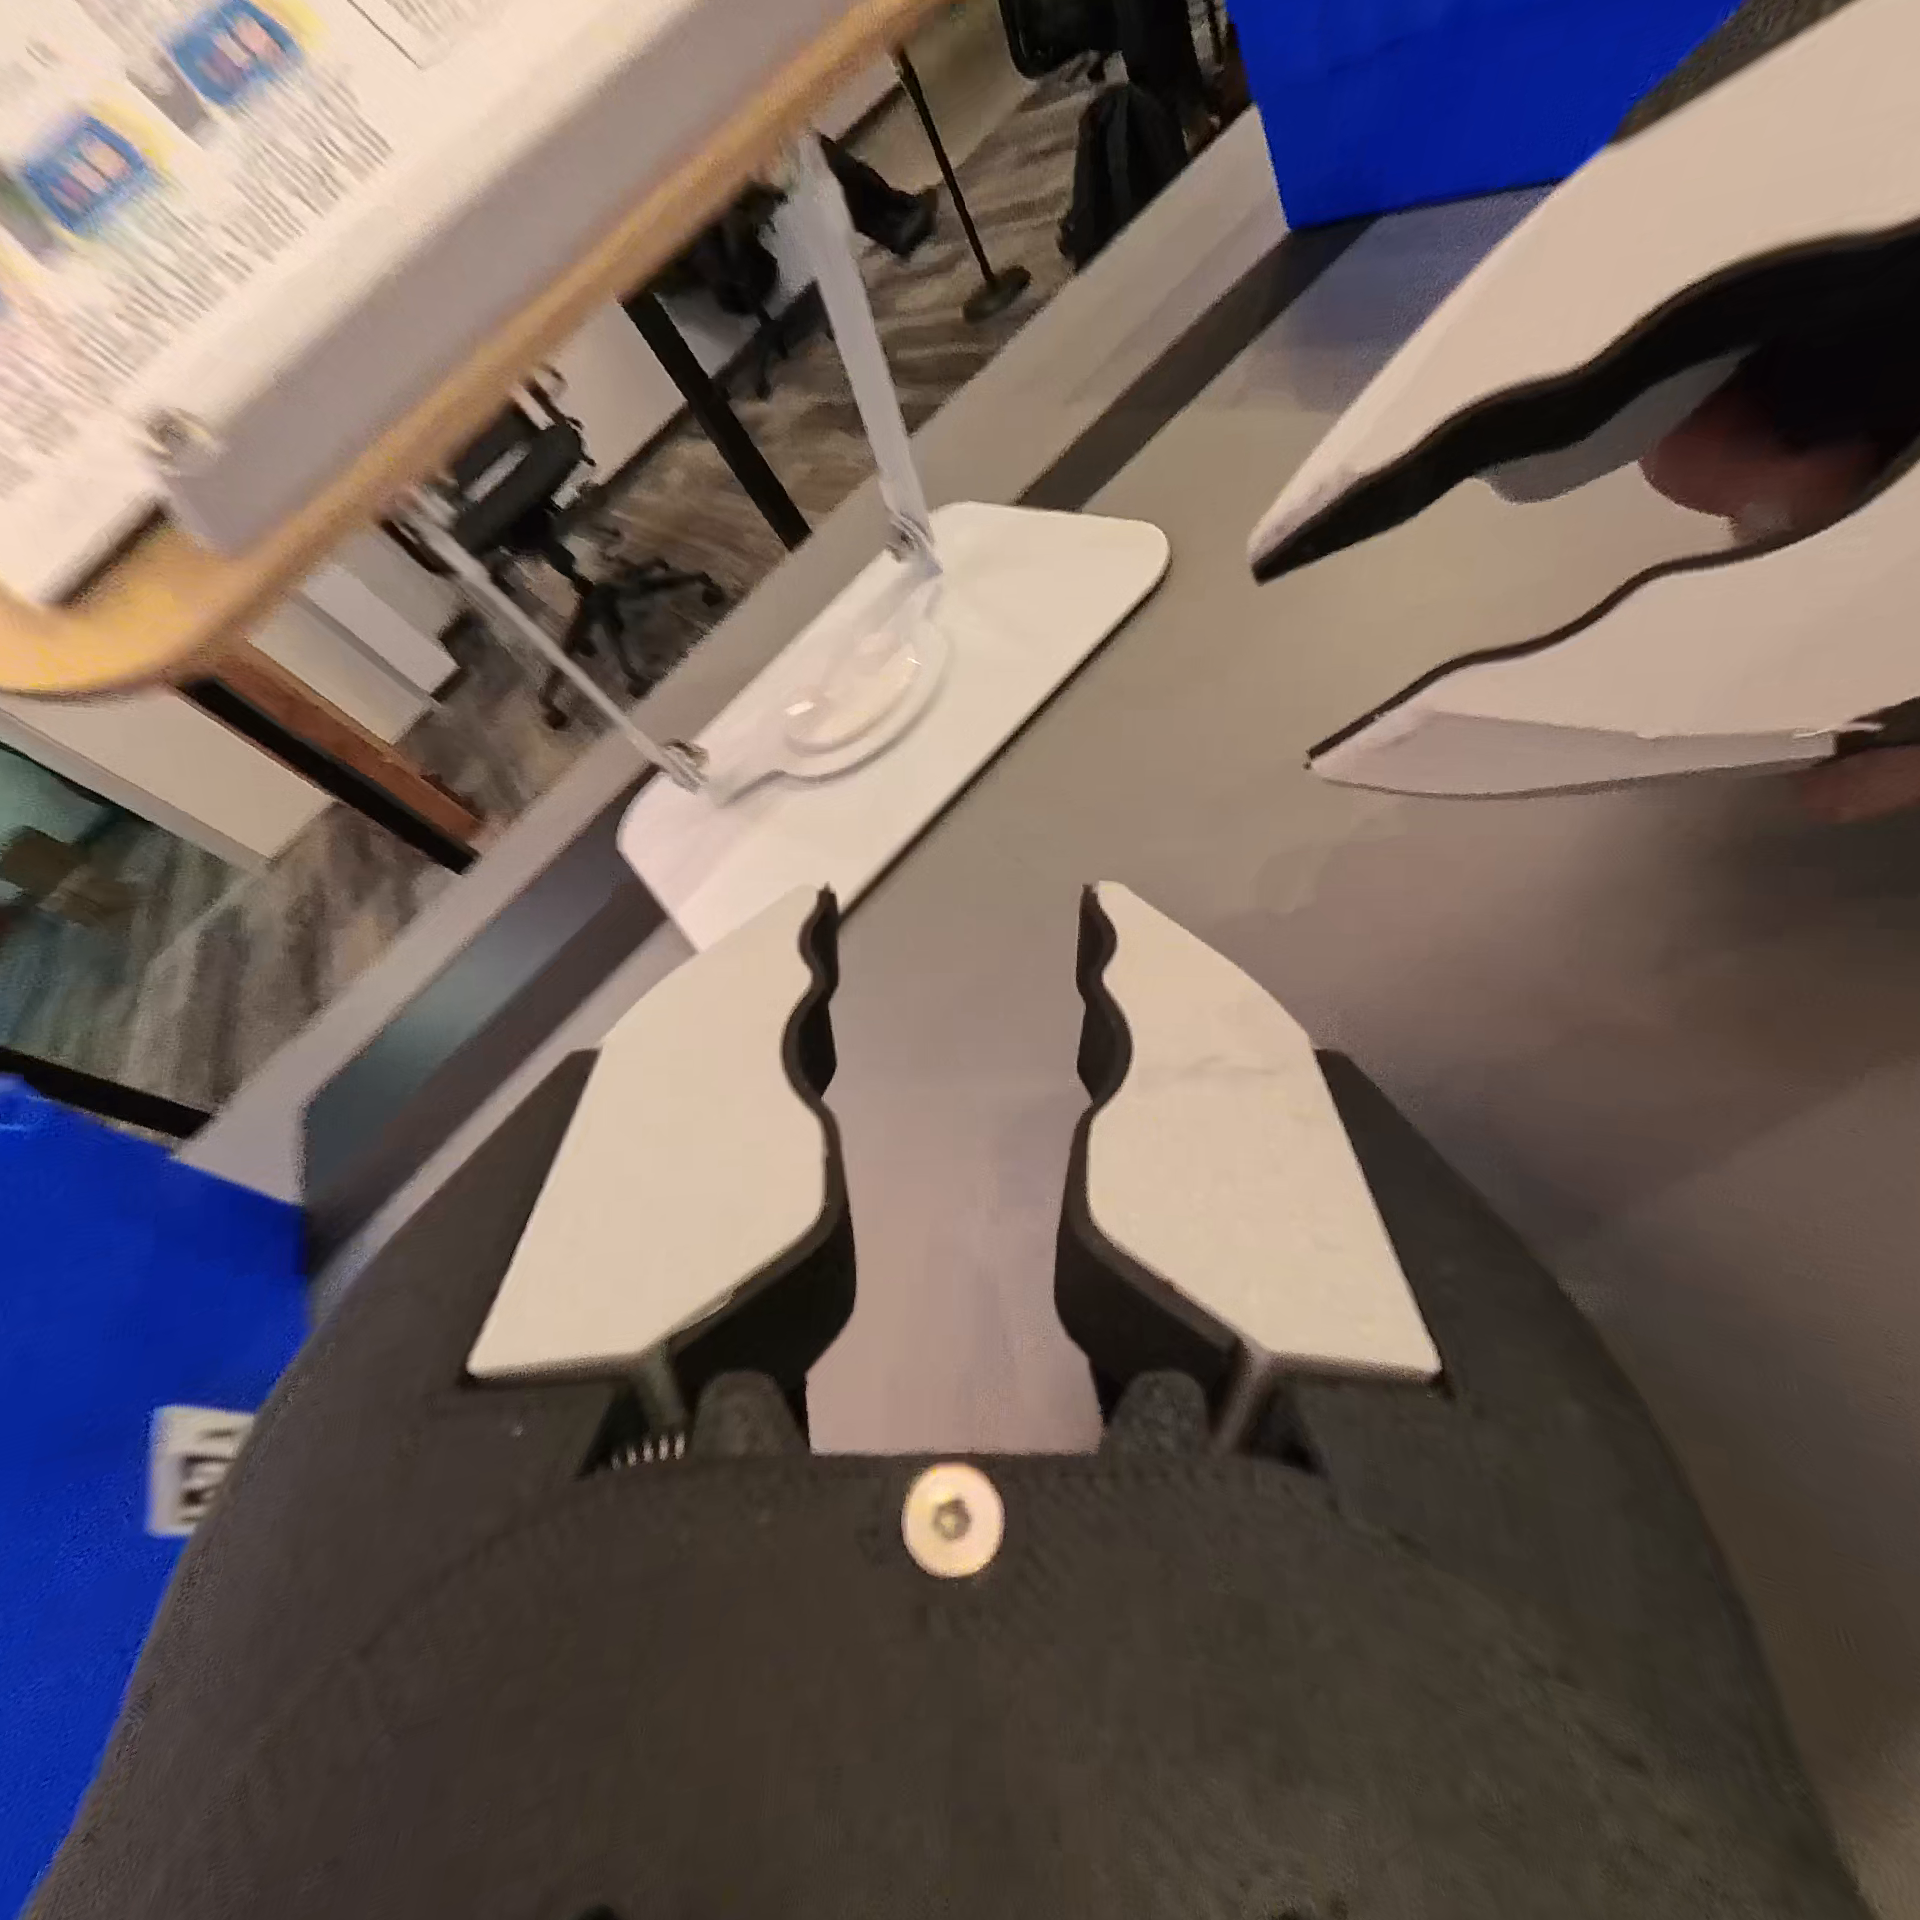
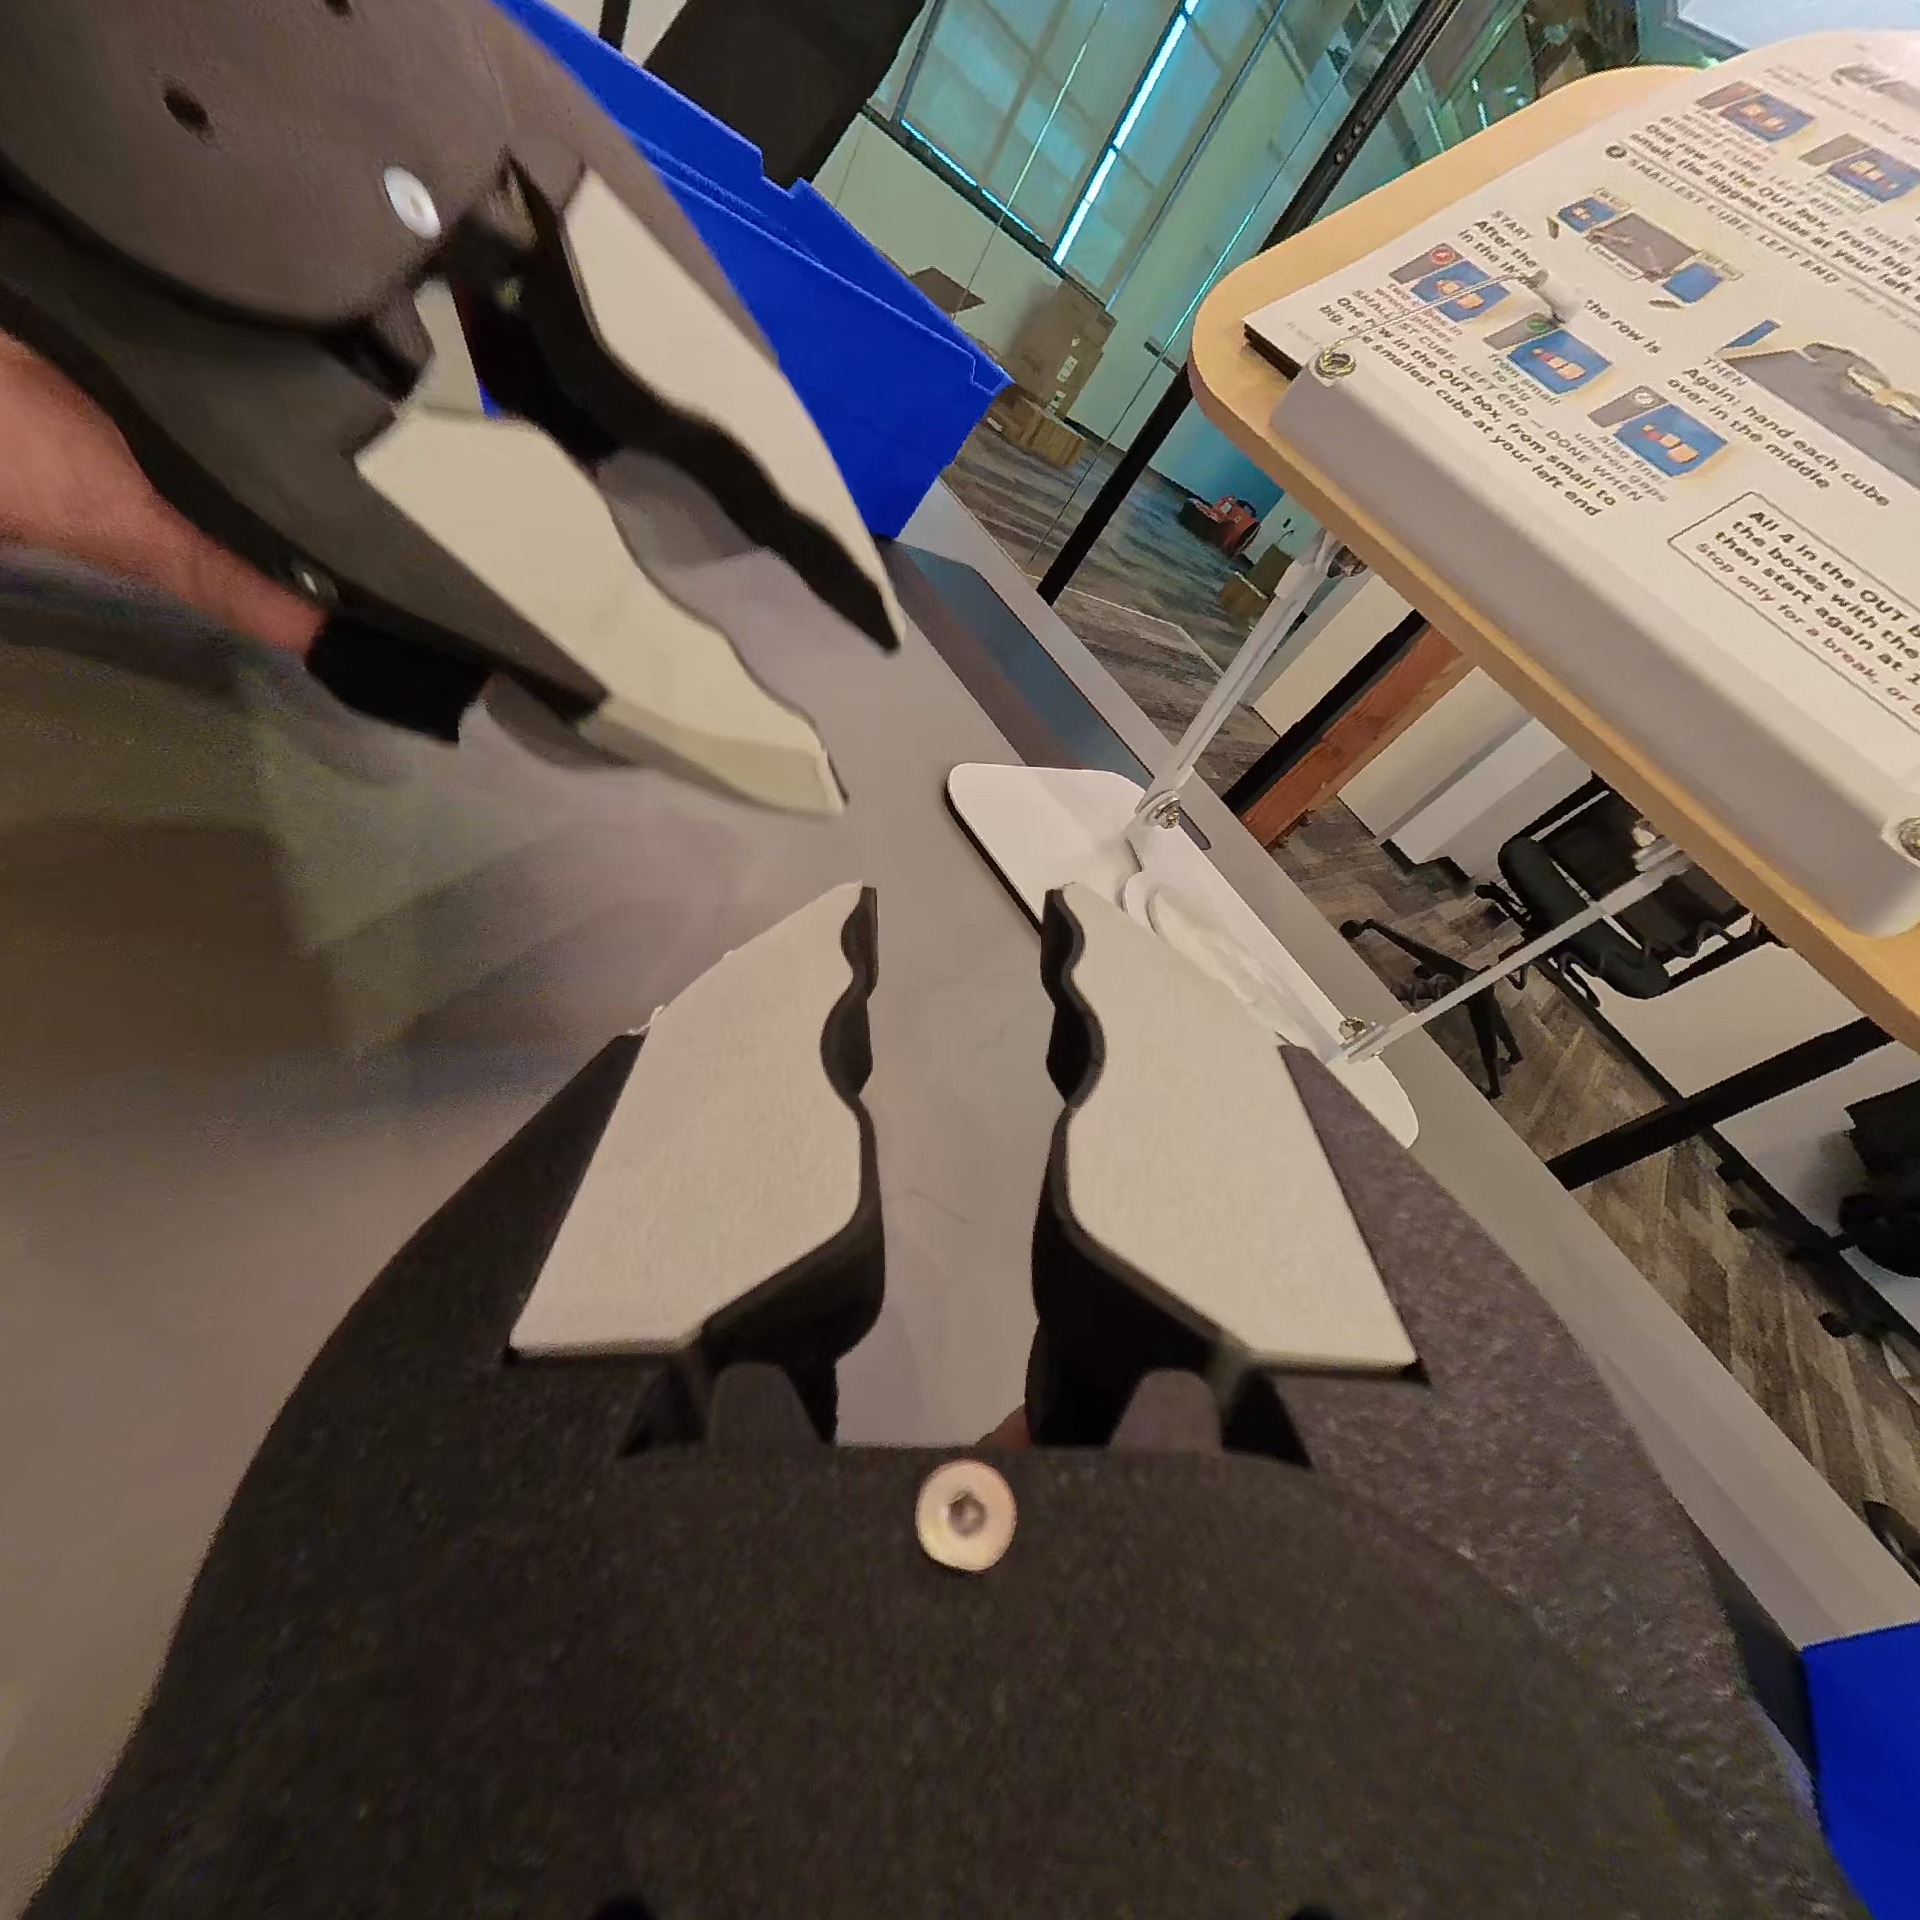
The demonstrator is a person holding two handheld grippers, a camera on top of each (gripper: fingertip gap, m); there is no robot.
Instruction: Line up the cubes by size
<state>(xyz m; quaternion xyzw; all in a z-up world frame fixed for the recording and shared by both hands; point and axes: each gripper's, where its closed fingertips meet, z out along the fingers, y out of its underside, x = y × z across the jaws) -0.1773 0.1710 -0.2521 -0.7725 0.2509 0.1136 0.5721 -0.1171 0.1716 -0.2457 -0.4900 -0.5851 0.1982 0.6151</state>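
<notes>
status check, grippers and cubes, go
Left gripper open, empty. Right gripper open, empty. No cubes in view. White stand base ahead on grey table.

White stand base (image 1: 1039,582), instruction sheet (image 2: 1662,364)

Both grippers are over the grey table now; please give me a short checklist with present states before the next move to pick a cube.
1. Left gripper bare, fingers apart: ok.
2. Right gripper bare, fingers apart: ok.
3. A cube in view to pick: not ok, neither view shows one.
4. Grey table under the fingers free of things: ok.
5. Grippers apart from each other: ok, but close.
6. White stand base clear of right fingertips: cannot tell, one tip overlaps it in the view.
</notes>
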